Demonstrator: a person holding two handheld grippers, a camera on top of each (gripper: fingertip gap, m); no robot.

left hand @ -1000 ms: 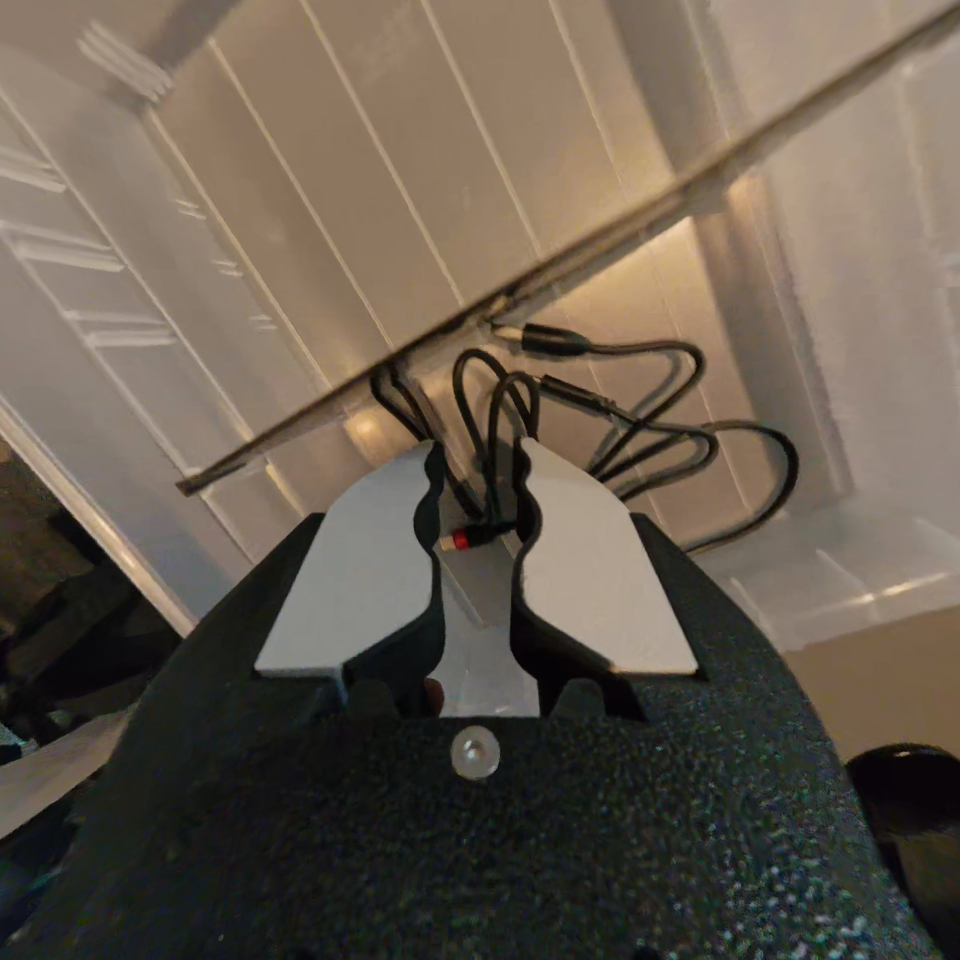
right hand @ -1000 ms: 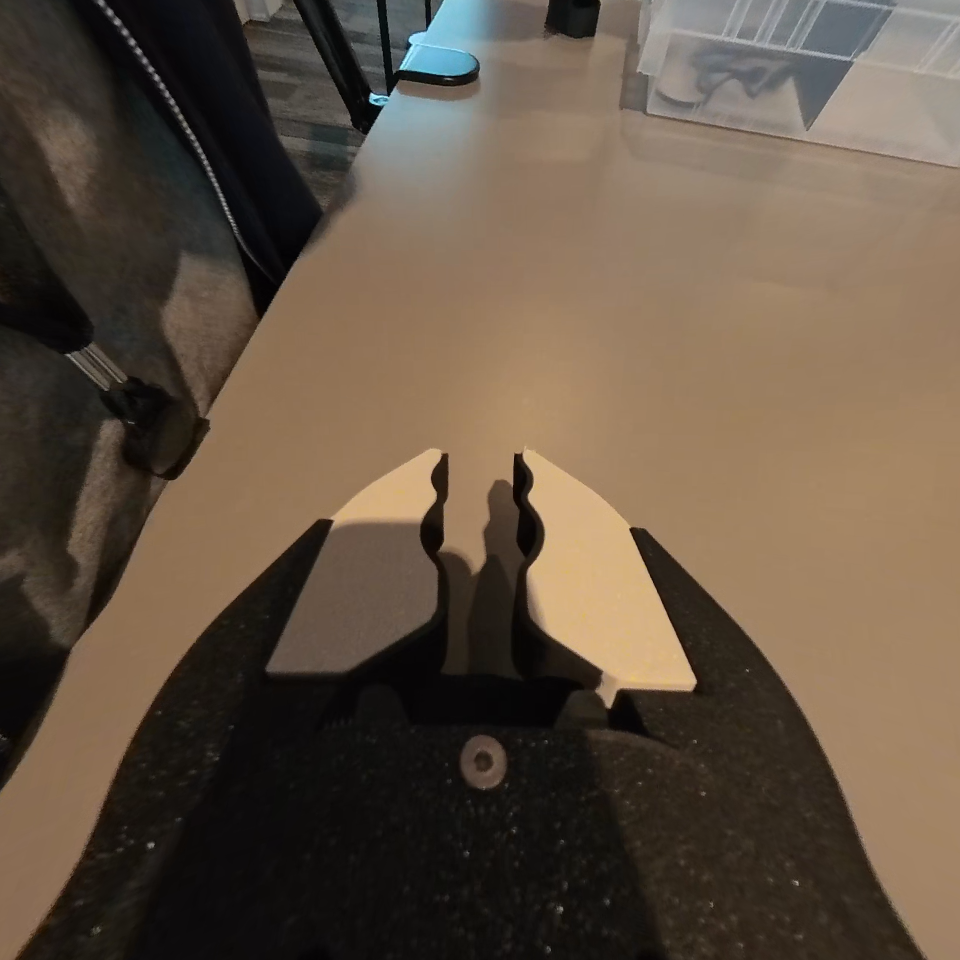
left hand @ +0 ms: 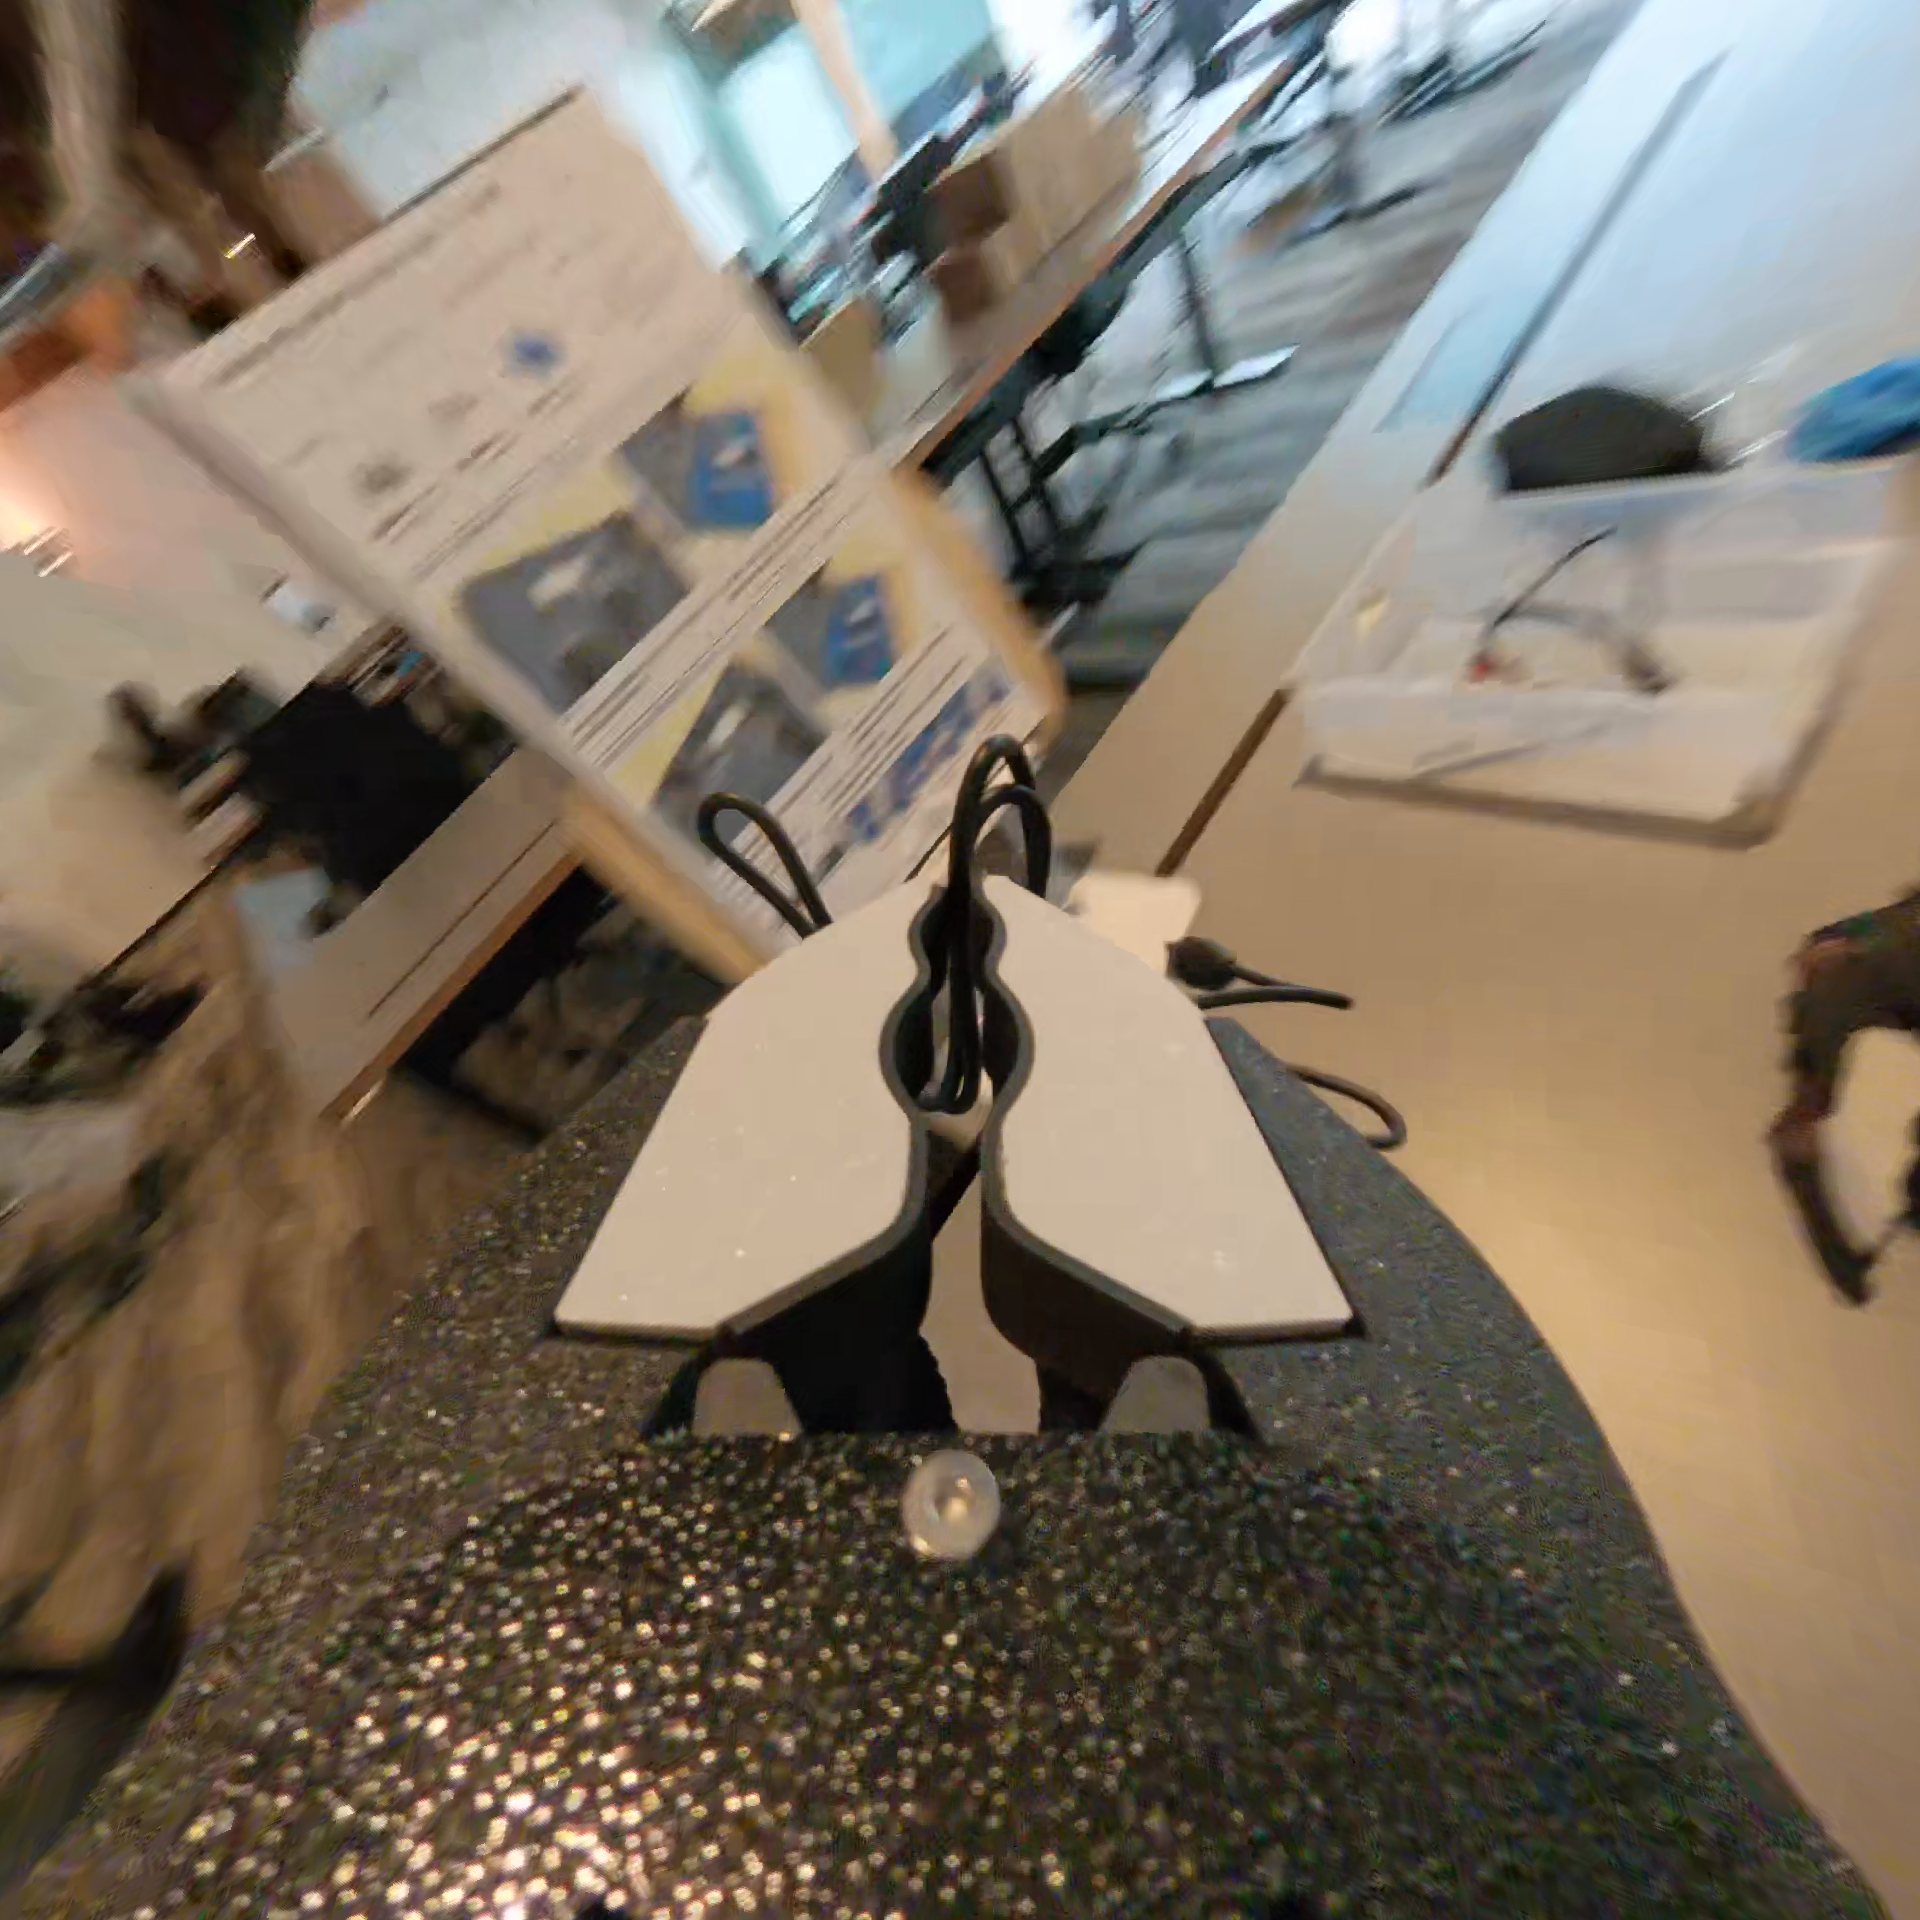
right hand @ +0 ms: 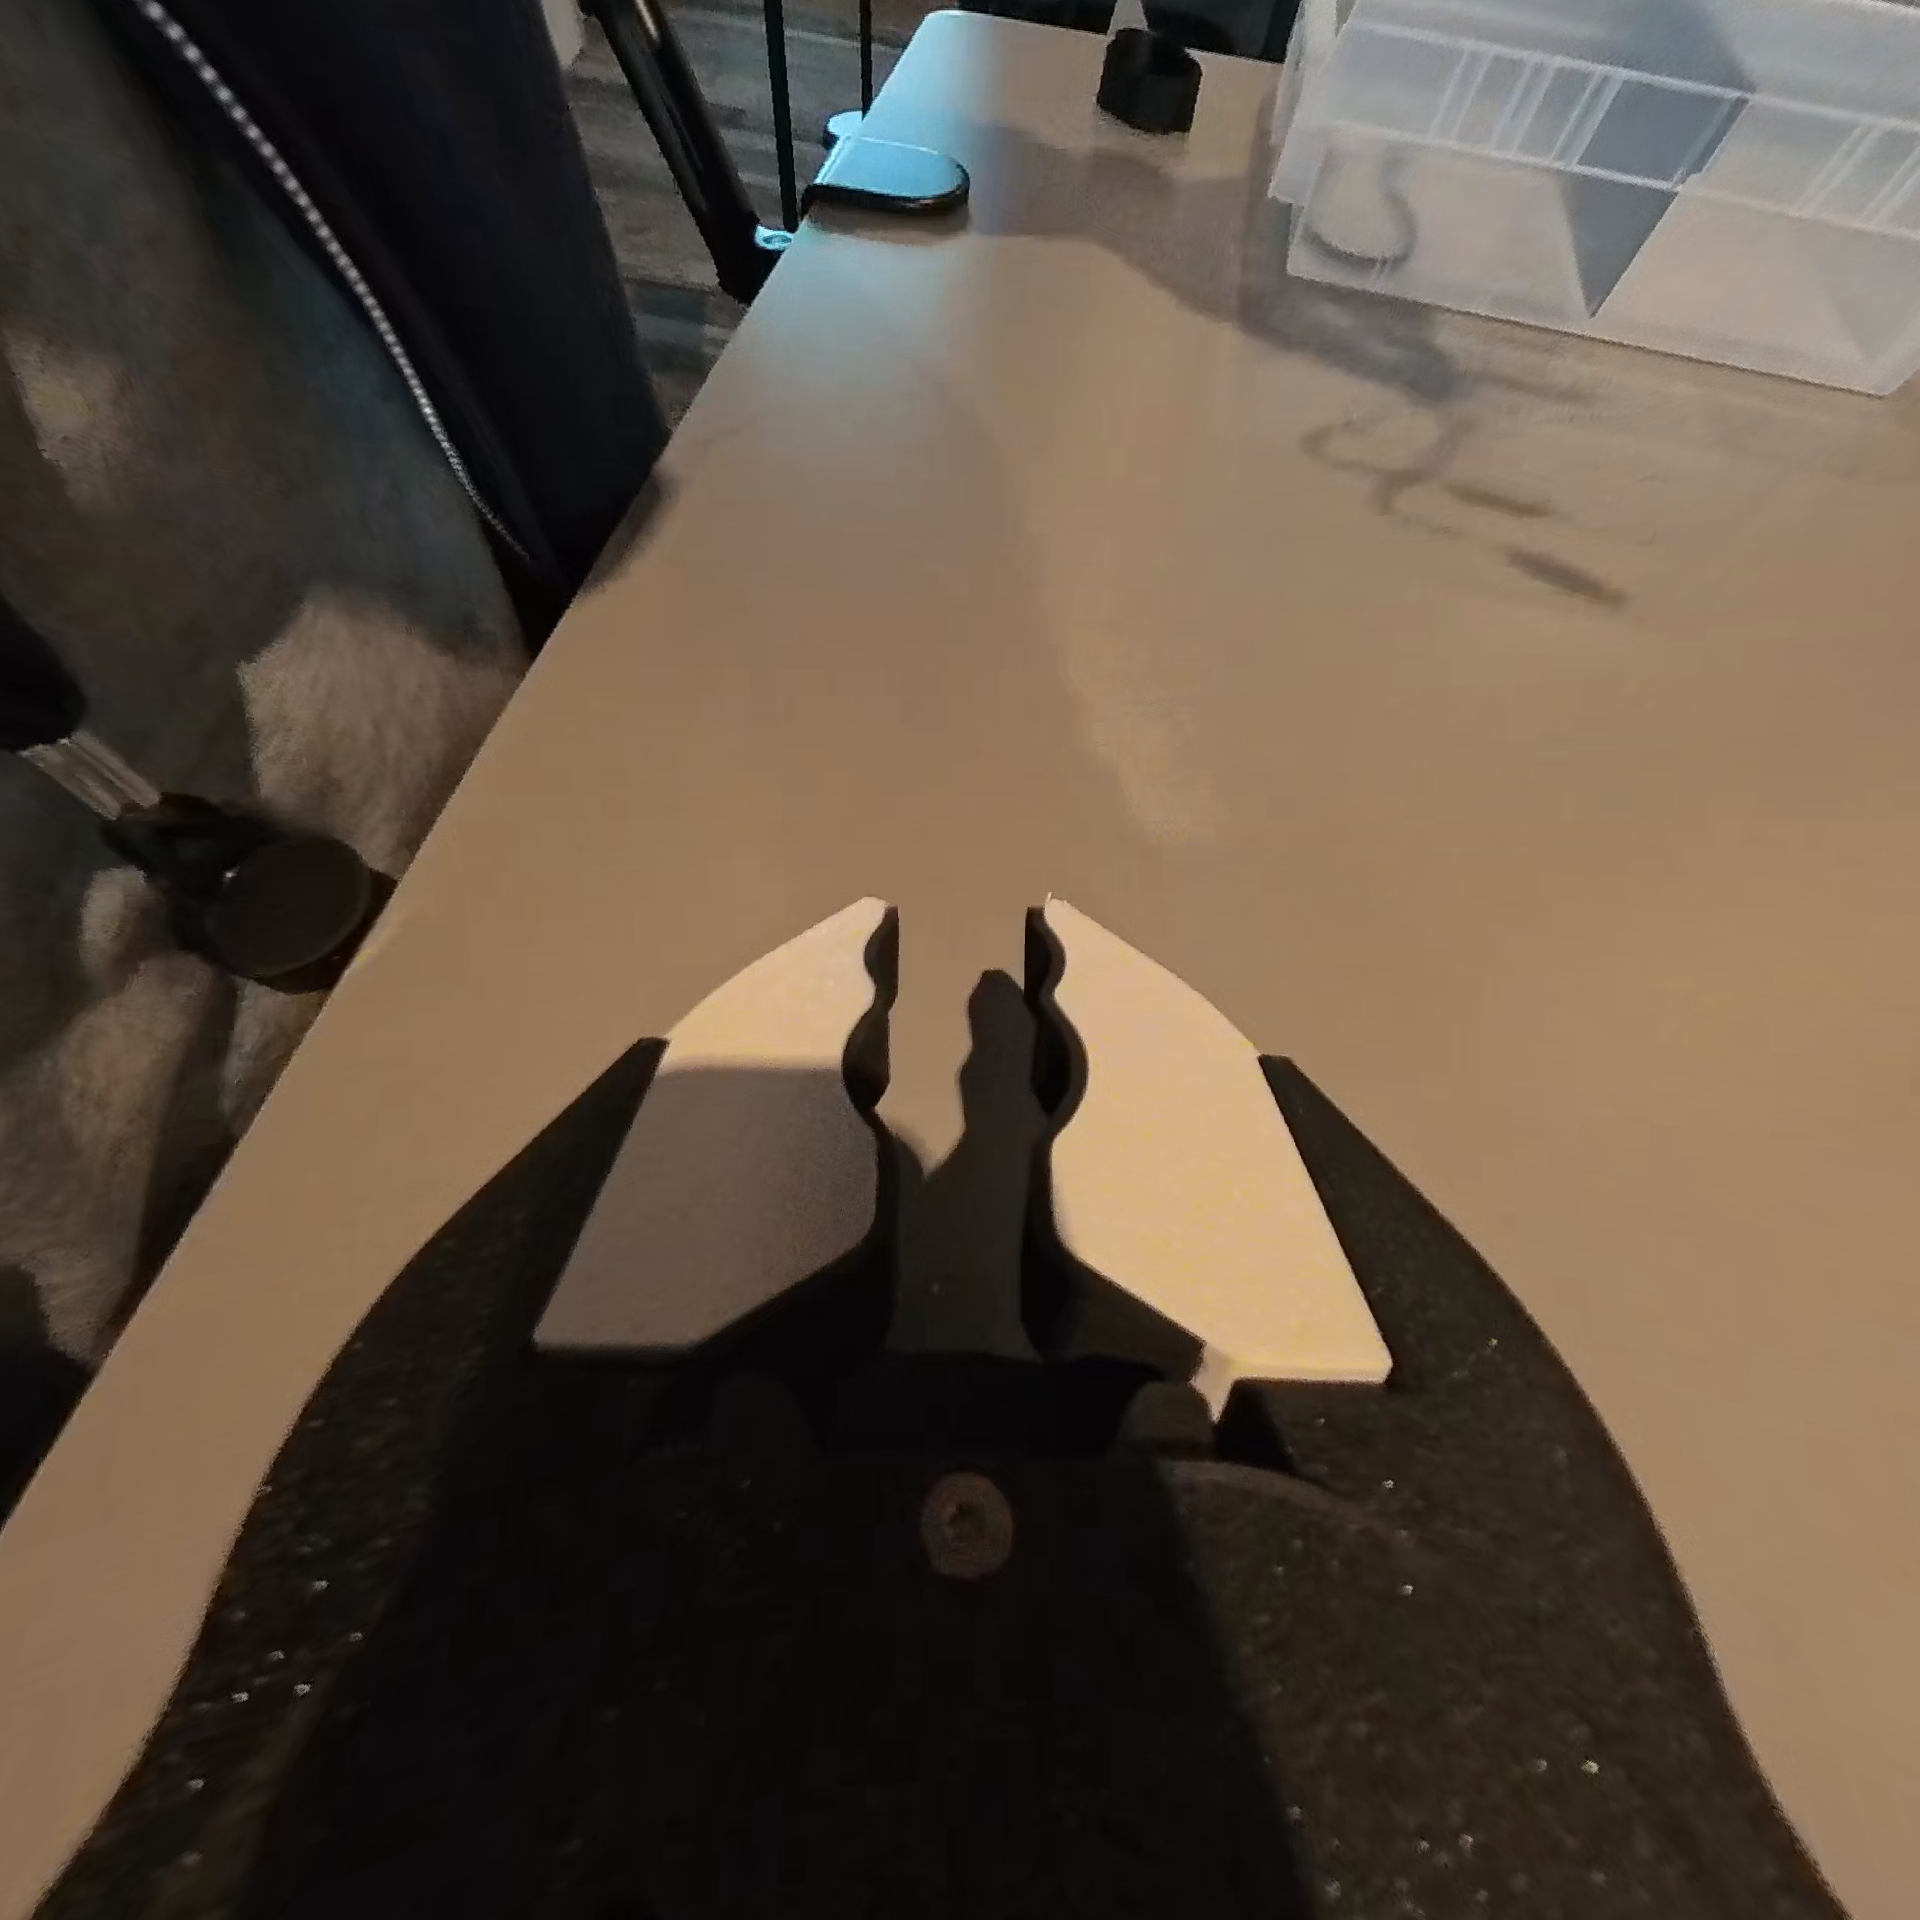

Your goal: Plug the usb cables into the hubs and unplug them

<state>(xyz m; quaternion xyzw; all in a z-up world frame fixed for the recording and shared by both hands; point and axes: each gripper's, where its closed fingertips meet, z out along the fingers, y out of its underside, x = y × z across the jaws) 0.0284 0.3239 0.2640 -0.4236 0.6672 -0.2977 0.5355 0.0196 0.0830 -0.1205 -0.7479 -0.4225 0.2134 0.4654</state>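
Both tools differ: left tool (left hand: 961, 914) pinches black cables (left hand: 961, 997), right tool (right hand: 961, 920) gapes.

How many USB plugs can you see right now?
1: a black plug just right of the left gripper, whose fingers pinch the black cables. Others may be hidden behind it.

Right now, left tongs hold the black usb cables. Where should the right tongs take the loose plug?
Probably on the plug's thick black housing, not its thin cord. It juts out free just right of the left tongs, clear of the pinched usb cables, so bring the open right tongs in from that side, closing across the housing.
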